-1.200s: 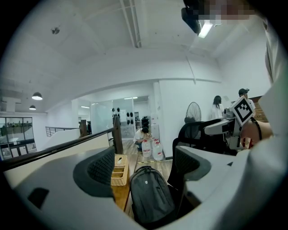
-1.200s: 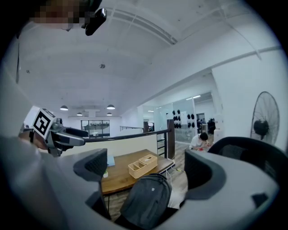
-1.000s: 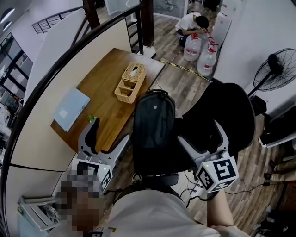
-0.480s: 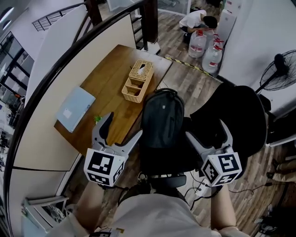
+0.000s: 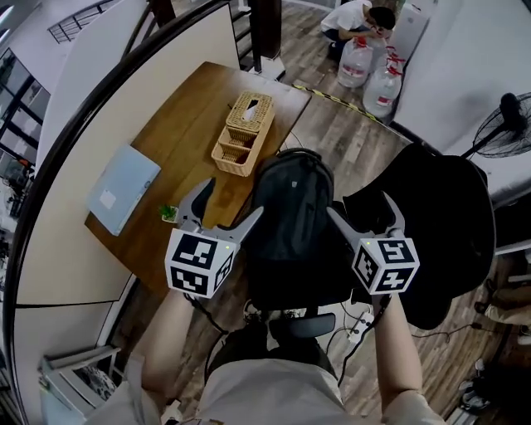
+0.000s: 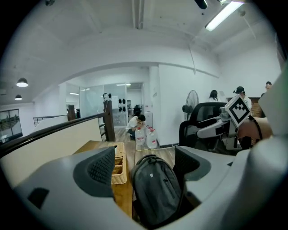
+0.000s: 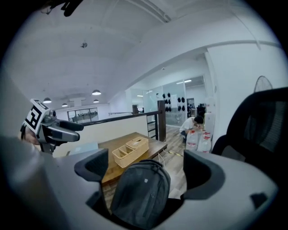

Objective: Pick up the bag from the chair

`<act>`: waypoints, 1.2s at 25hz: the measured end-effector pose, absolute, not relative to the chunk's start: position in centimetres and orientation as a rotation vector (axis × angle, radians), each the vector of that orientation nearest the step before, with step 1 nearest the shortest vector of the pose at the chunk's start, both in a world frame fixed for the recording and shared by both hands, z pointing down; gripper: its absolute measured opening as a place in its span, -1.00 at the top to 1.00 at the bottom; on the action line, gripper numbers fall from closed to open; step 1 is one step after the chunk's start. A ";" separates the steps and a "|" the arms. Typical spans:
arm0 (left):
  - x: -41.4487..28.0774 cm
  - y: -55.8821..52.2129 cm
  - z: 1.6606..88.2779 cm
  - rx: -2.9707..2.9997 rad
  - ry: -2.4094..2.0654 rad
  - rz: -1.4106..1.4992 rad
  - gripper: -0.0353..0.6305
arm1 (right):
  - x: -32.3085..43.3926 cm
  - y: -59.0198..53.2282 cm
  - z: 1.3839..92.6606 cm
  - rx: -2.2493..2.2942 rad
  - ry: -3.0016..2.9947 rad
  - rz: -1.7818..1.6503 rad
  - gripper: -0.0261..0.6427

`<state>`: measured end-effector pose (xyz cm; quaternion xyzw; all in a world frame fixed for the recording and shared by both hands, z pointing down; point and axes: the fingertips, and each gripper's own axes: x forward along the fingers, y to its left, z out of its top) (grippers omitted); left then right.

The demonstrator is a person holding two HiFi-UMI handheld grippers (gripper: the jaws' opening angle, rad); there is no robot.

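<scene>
A dark grey backpack (image 5: 290, 212) lies on the seat of a black office chair (image 5: 431, 232), its top handle pointing away from me. It also shows in the left gripper view, backpack (image 6: 157, 191), and the right gripper view, backpack (image 7: 141, 191). My left gripper (image 5: 230, 203) is open, held just left of the bag over the table edge. My right gripper (image 5: 361, 209) is open, just right of the bag near the chair back. Neither touches the bag. In both gripper views the bag sits between and beyond the jaws.
A wooden table (image 5: 182, 141) stands left of the chair with a wicker tray (image 5: 242, 133), a pale blue book (image 5: 123, 188) and a small green item (image 5: 168, 212). A person (image 5: 361, 17) crouches by water bottles (image 5: 369, 70) at the back. A fan (image 5: 510, 116) stands right. Cables lie under the chair.
Both grippers have risen and moved forward to either side of the backpack. The head view has shifted, so the bag and chair sit lower in frame.
</scene>
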<state>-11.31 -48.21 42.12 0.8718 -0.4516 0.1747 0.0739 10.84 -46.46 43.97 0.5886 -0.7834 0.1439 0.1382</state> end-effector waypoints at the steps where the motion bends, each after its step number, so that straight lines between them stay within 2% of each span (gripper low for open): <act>1: -11.2 -48.9 43.2 2.610 -1.348 0.542 -0.37 | 10.9 -47.3 45.2 1.700 -2.250 0.431 -0.64; 15: -8.8 -56.6 60.9 2.478 -1.214 0.677 -0.37 | 11.8 -55.0 63.8 1.627 -2.092 0.646 -0.58; 28: -8.2 -61.7 75.6 2.318 -1.167 0.854 -0.35 | 13.0 -59.2 78.3 1.614 -1.995 0.869 -0.39; 30: -8.3 -62.1 76.5 2.314 -1.170 0.876 -0.26 | 13.2 -59.6 79.6 1.611 -1.987 0.890 -0.31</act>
